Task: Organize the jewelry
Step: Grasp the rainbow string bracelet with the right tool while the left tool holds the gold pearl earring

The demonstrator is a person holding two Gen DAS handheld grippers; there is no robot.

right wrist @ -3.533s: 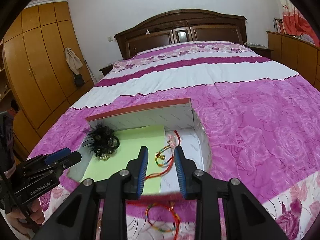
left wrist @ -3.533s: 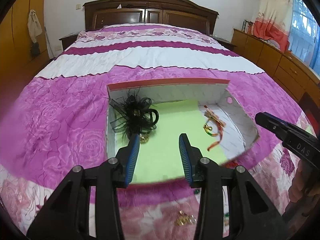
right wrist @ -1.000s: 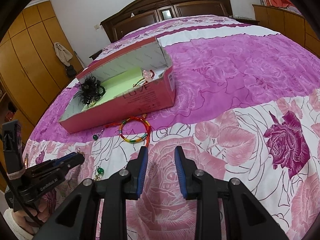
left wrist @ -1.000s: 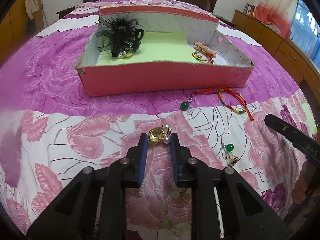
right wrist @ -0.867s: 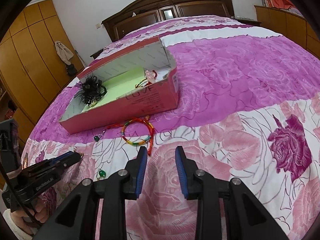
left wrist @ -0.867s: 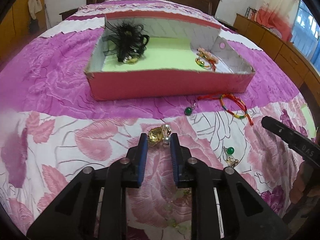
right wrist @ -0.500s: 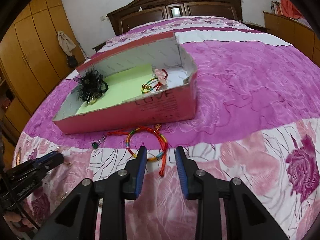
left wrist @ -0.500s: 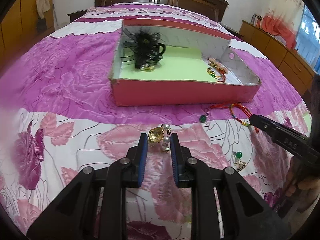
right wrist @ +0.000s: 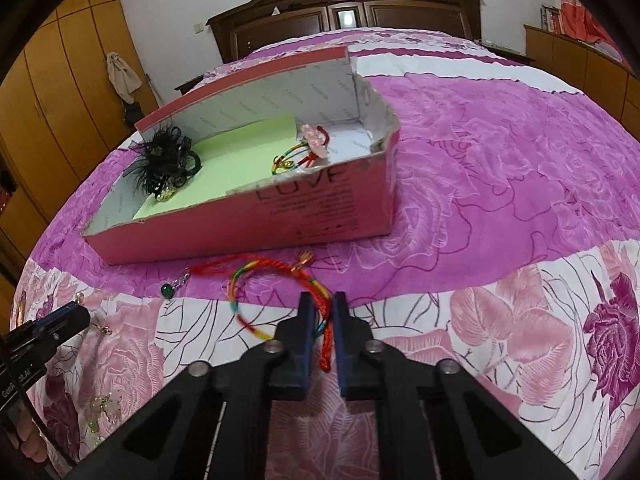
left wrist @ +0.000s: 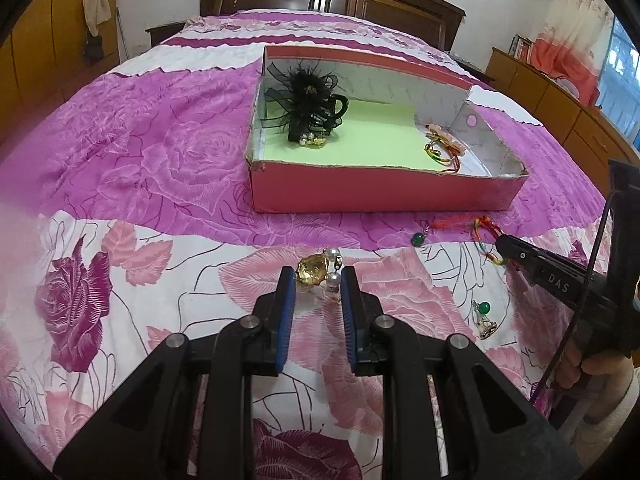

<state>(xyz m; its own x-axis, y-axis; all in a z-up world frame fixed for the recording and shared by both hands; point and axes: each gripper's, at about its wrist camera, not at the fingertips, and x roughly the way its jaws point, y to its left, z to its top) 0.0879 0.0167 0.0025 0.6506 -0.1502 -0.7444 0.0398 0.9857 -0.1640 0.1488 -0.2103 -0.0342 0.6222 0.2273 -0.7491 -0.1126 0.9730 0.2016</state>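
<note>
A bed [left wrist: 132, 132] is carrying a pink box [left wrist: 376, 192]; a green pendant [left wrist: 418, 239], a bracelet [right wrist: 276, 280] and an earring [left wrist: 483, 320] are lying before it.

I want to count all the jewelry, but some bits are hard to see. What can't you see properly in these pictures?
- Small gold piece in the pink box, right wrist view: half hidden under the black feather clip.
- Pale green beads on the bedspread, right wrist view: too small and blurred to name.
- Rainbow bracelet, left wrist view: partly covered by the right gripper.
- Gold and pearl piece, left wrist view: its lower part sits behind the left gripper fingers.
</note>
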